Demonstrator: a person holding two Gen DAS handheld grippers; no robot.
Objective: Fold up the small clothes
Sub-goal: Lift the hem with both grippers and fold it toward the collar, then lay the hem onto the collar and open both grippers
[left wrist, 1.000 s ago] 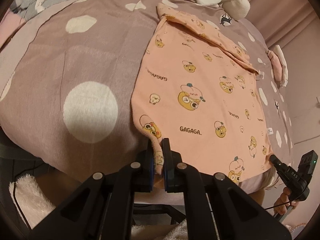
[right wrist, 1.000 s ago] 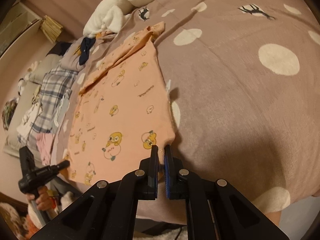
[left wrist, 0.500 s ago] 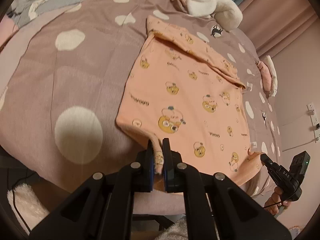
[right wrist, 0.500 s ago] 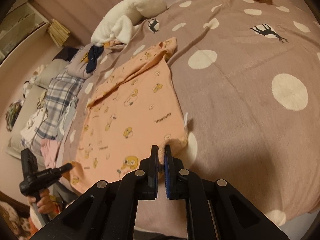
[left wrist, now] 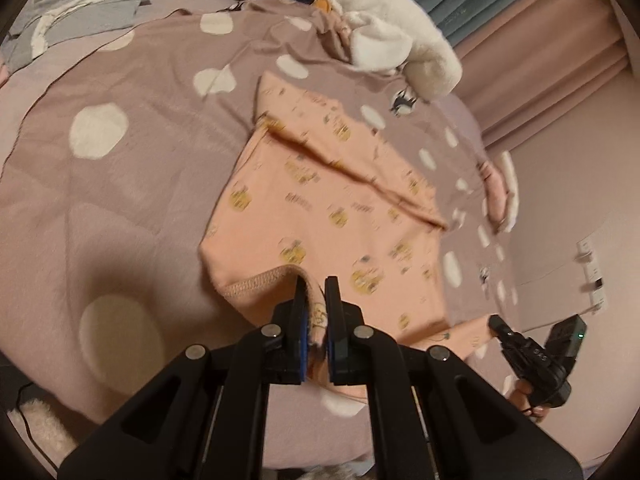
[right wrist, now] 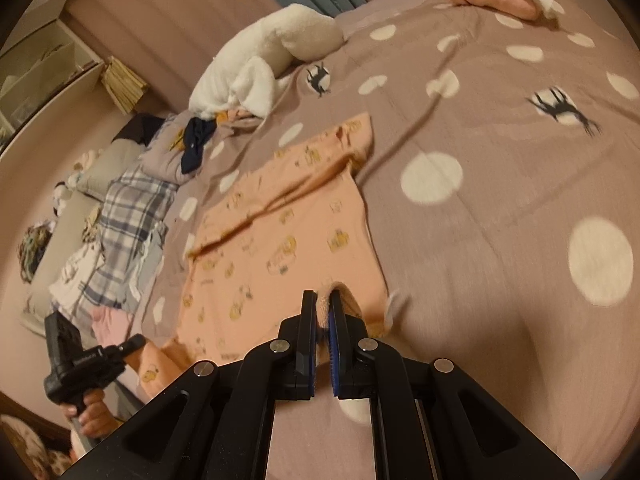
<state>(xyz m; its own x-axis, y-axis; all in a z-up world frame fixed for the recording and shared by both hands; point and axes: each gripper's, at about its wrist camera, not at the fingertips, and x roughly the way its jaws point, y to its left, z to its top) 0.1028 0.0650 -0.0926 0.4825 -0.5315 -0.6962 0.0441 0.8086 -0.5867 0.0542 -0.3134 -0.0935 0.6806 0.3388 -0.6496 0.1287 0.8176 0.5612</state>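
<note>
Both grippers, left gripper [left wrist: 316,304] & right gripper [right wrist: 323,312], are clamping the peach shirt [left wrist: 340,216] hem, mid-fold; next prob. needs carrying it fwd to the collar.

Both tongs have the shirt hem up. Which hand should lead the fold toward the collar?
Neither, I'd say: move both together. The left tongs and right tongs are each shut on a hem corner of the shirt, both corners look lifted about alike, and the cloth ahead lies flat.

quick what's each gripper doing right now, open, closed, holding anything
Left gripper: closed on the near hem of the peach shirt.
Right gripper: closed on the same shirt's other near hem corner.
</note>
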